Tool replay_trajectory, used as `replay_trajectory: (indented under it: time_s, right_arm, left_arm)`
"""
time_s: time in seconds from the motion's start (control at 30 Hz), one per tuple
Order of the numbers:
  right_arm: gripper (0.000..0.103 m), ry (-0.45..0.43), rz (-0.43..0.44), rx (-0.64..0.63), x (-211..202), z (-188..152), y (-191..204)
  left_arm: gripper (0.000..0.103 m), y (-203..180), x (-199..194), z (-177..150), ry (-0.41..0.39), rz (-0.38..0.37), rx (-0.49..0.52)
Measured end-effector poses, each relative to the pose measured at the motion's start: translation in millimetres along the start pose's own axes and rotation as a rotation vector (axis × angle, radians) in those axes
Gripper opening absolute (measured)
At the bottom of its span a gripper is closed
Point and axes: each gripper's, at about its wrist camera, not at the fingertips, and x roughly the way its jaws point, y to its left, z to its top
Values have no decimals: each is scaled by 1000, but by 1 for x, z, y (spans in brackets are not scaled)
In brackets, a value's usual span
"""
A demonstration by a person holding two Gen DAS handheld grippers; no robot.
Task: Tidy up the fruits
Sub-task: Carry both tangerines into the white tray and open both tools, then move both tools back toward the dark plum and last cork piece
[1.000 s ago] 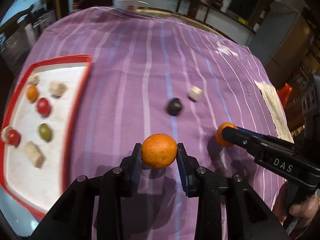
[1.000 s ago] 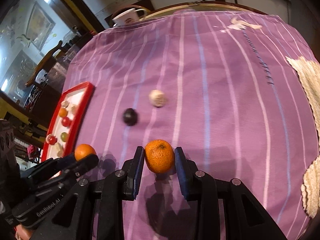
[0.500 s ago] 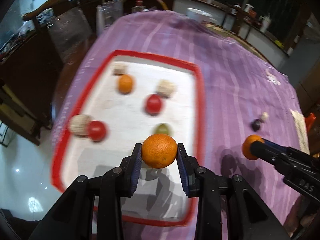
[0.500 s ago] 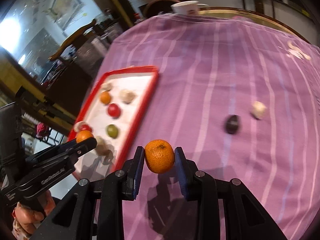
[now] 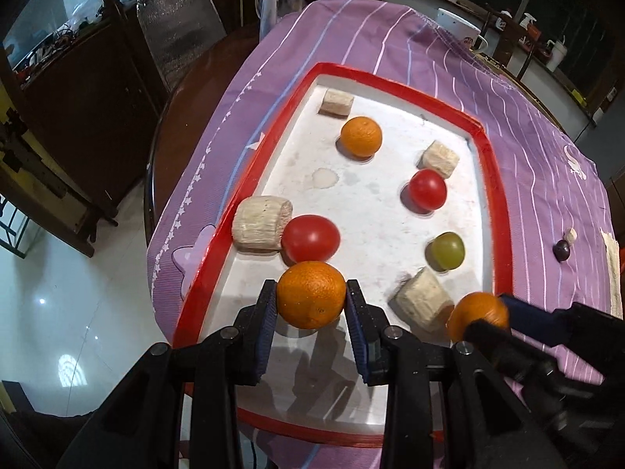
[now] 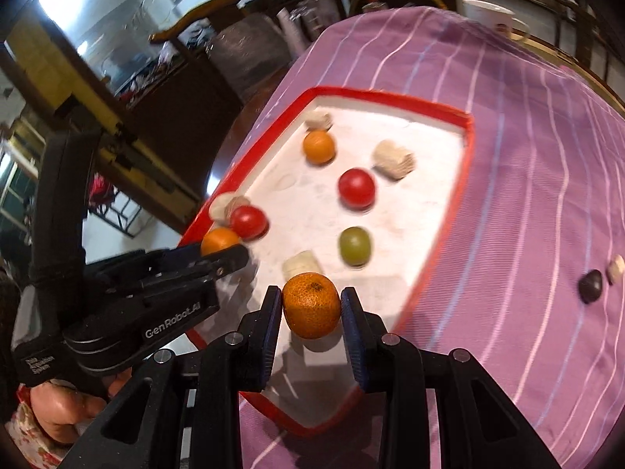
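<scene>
A red-rimmed white tray (image 5: 496,211) (image 6: 466,148) lies on the purple striped cloth. It holds an orange (image 5: 361,136), two red tomatoes (image 5: 310,237) (image 5: 427,189), a green fruit (image 5: 445,251) and several beige blocks. My left gripper (image 5: 311,297) is shut on an orange (image 5: 311,295) just above the tray's near left part. My right gripper (image 6: 311,305) is shut on a second orange (image 6: 311,305) above the tray's near right part; it also shows in the left wrist view (image 5: 477,315).
A dark fruit (image 5: 561,251) (image 6: 590,284) and a small beige piece (image 5: 571,234) (image 6: 616,269) lie on the cloth right of the tray. A white mug (image 6: 492,13) stands at the far edge. The table's left edge drops to the floor, with a chair (image 5: 117,8) beside it.
Both grippers have carried their oranges leftward from the open cloth to above the tray. The tray's fruits now lie close in front of both grippers.
</scene>
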Motion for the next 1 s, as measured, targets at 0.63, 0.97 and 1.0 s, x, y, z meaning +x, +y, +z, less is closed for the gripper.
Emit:
replay_trajectory:
  time_s: [0.63,0.97,1.0]
  right_arm:
    - [35,38,-44,-68,13,-19,21]
    - [35,55,-2,-37,8,-29,16]
    - [35,52,6,-35,6,-30,16]
  left_arm:
    - [36,3,3,1,16,-2,-10]
    - [56,-4,-30,-7,-41,5,-13]
    - [57,-5,-34,-8,-45,9,-16]
